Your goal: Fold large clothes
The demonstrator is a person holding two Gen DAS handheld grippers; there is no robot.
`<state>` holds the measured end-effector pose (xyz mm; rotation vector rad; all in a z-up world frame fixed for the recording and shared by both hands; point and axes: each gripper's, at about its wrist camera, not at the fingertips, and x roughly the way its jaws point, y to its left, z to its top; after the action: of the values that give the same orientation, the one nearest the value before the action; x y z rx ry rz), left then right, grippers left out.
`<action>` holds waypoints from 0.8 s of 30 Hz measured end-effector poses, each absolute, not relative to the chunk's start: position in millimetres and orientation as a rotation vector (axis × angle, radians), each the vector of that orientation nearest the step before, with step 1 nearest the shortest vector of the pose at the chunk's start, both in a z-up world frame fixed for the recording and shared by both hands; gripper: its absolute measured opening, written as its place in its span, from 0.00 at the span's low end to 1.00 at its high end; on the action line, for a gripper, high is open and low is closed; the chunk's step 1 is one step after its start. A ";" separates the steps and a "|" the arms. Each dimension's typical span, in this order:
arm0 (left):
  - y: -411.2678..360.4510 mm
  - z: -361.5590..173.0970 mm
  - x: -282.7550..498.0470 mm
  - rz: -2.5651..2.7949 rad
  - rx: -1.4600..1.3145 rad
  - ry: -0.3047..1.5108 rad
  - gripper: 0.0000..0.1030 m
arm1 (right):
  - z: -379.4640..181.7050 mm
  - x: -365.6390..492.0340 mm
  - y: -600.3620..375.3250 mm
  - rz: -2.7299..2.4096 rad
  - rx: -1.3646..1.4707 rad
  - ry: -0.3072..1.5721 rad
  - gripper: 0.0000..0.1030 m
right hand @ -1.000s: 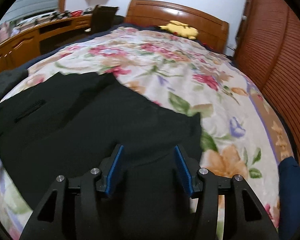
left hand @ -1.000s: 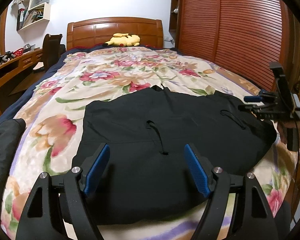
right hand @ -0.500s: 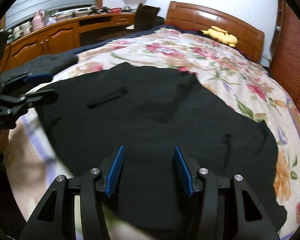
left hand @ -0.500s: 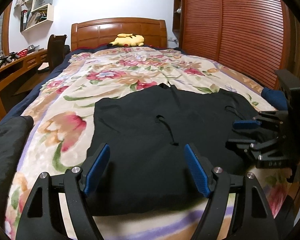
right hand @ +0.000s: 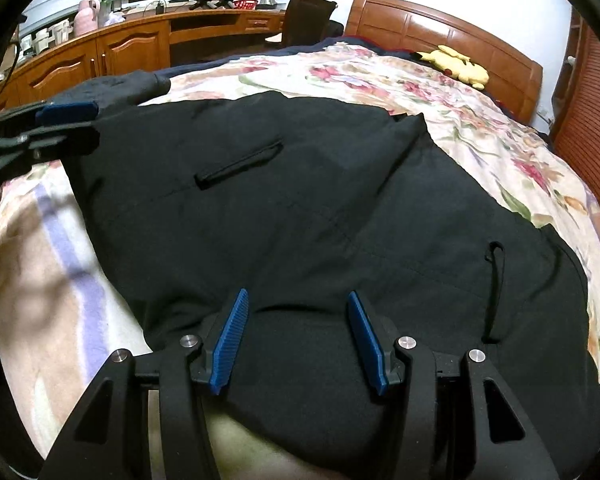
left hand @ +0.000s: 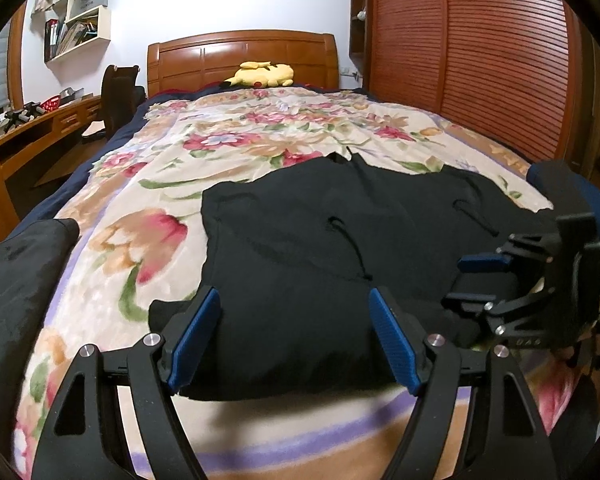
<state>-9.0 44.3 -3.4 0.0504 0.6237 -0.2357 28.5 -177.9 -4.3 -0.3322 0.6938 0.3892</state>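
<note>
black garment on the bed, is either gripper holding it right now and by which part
Nothing is held. The left gripper and right gripper both stand open over the near edge of the black garment, with no fabric pinched between the fingers.

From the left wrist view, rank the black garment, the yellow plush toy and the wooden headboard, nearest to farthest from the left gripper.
1. Black garment, spread on the bed just ahead of the left gripper.
2. Yellow plush toy, at the far end of the bed.
3. Wooden headboard, right behind the toy.
</note>
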 end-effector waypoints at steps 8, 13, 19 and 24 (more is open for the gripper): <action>57.1 -13.5 -17.4 -0.208 0.050 0.654 0.75 | 15.2 -18.3 -200.1 0.317 -0.295 0.623 0.52; 66.8 -22.0 -15.9 -0.191 0.043 0.689 0.75 | 27.3 -50.8 -257.0 0.162 -0.274 0.575 0.52; 70.8 -30.5 -11.1 -0.191 0.029 0.729 0.75 | 23.5 -79.7 -321.3 0.003 -0.224 0.587 0.52; 70.2 -32.0 -10.5 -0.191 0.028 0.733 0.75 | 17.4 -89.0 -346.8 -0.068 -0.149 0.601 0.52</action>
<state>-10.5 70.2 -32.0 0.0280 0.7327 -0.1906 -89.0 -346.8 17.4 -0.1489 0.6012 -0.0681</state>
